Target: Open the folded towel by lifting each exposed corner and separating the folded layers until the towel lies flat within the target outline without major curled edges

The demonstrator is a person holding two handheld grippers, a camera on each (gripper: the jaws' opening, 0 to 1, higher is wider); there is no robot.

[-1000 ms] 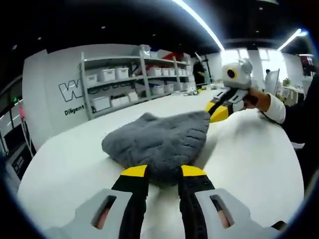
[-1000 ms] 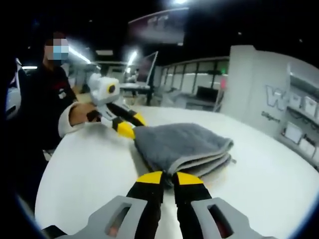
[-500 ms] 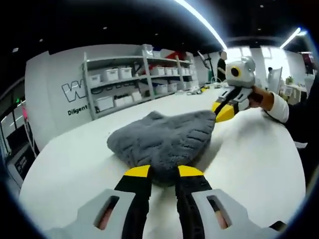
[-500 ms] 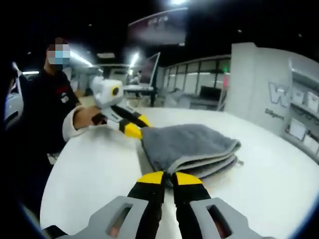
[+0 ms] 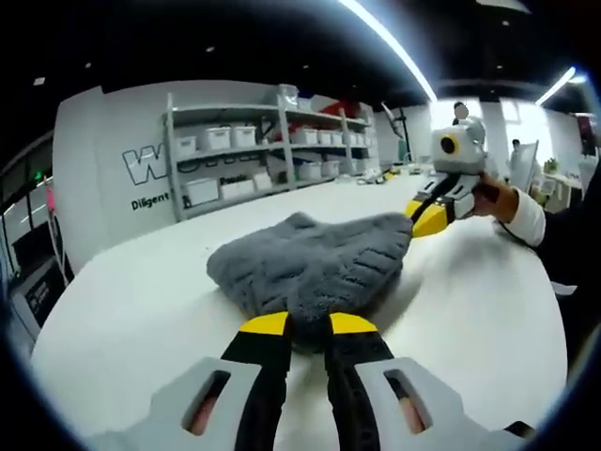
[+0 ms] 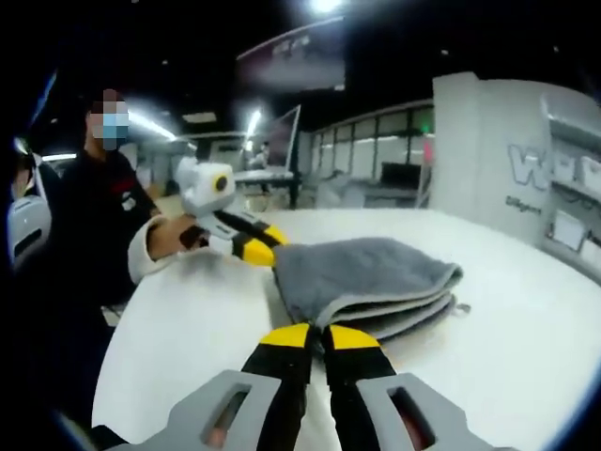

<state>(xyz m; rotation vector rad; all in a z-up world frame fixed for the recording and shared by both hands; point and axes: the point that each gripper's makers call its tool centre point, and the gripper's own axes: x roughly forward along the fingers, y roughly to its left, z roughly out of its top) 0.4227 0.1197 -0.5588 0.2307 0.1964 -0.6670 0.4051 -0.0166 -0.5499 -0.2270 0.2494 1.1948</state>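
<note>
- We see a broad white bench (image 5: pixel 131 310) (image 6: pixel 526 310); everything below is placed against the grey towel on it.
- Far behind the towel in the left gripper view, shelving (image 5: pixel 272 150) with white bins lines a white wall.
- A person in dark clothes (image 6: pixel 80 225) stands beyond the towel's far edge in the right gripper view, a white cuff at the wrist.
- The towel (image 5: pixel 310 268) (image 6: pixel 371 282) lies folded on the bench, its stacked layers showing along the edge that faces the right gripper view.
- Our left gripper (image 5: pixel 307 326) (image 6: pixel 269 246) is clenched on one corner of the towel, its yellow-tipped jaws pressed together over the fabric in its own view.
- Our right gripper (image 6: pixel 320 337) (image 5: pixel 424 218) is clenched on the opposite corner, jaws together at the towel's near edge in its own view, yellow tips touching the far corner in the left gripper view.
</note>
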